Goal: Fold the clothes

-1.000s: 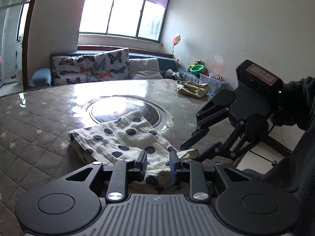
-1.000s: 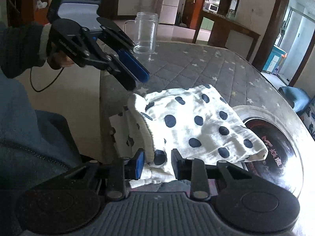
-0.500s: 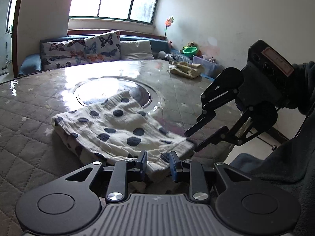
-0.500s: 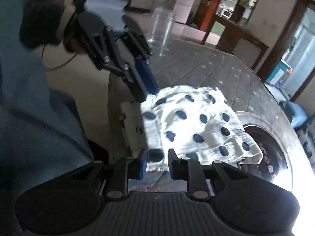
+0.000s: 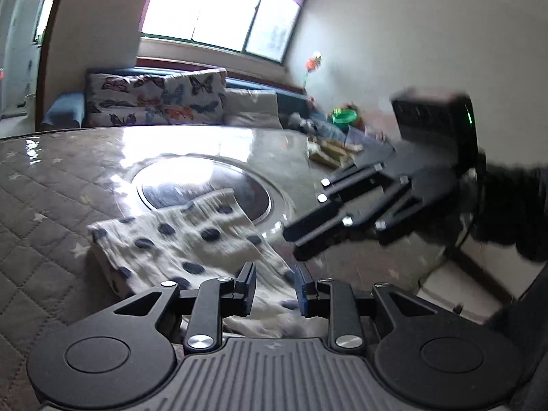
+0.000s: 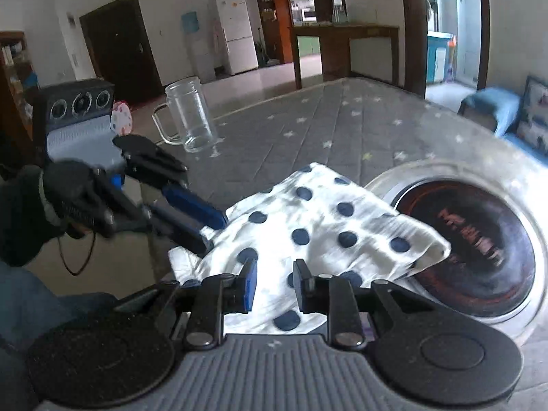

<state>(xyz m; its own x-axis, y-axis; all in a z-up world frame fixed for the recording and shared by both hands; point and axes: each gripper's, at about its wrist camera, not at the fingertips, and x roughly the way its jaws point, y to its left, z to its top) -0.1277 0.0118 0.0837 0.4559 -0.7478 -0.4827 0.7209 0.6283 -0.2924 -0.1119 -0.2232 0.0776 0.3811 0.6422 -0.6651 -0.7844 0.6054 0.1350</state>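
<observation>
Crinkled cotton garment [image 6: 318, 226], glossy tabletop [image 5: 239, 144]

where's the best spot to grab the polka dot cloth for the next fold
Probably the near edge of the polka dot cloth, at its two near corners, coming in low from the table's near side. That edge hangs loose off the table rim, while the far corner lies flat over the round inset. The left gripper and right gripper both sit there already.
</observation>
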